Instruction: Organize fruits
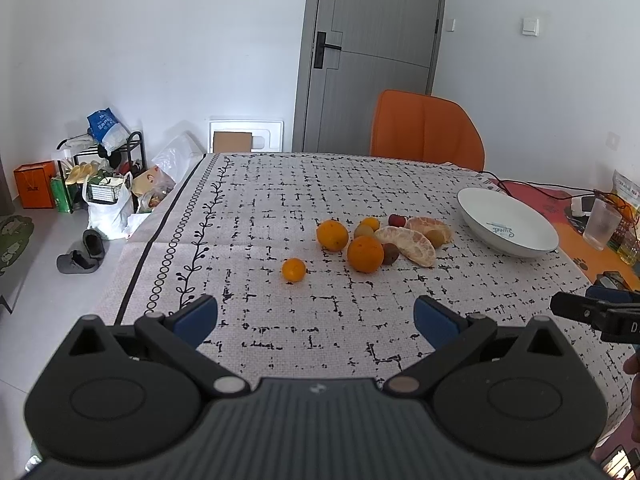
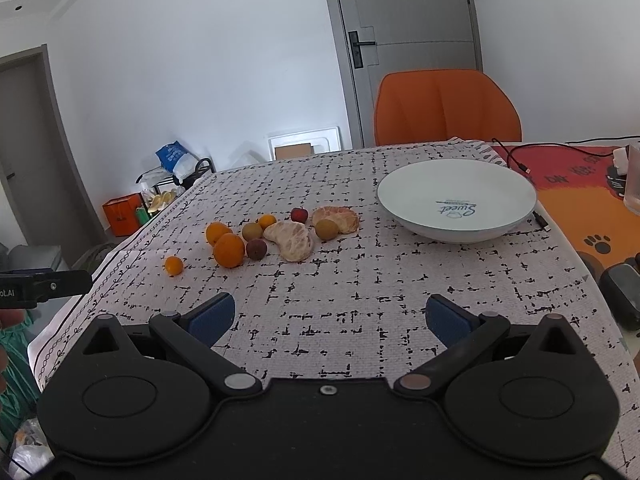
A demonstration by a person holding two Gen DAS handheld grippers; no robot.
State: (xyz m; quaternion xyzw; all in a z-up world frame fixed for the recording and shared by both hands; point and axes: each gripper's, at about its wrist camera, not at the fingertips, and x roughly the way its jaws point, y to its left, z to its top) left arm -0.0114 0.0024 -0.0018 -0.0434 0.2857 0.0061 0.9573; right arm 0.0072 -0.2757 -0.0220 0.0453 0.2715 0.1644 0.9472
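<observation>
A cluster of fruit lies mid-table: two oranges [image 1: 365,253] [image 2: 229,250], a small mandarin [image 1: 293,269] [image 2: 174,265] apart at the left, two peeled citrus pieces [image 1: 408,243] [image 2: 293,240], small green-brown fruits and a small red fruit [image 2: 299,214]. An empty white bowl [image 1: 507,222] [image 2: 456,200] stands to the right of them. My left gripper [image 1: 316,316] is open and empty, short of the fruit. My right gripper [image 2: 331,318] is open and empty, short of the fruit and bowl.
An orange chair [image 1: 426,128] stands at the far table edge. A plastic cup [image 1: 600,224], cables and an orange mat [image 2: 592,200] lie at the right. The table's left edge [image 1: 160,232] drops to a floor with bags and shoes.
</observation>
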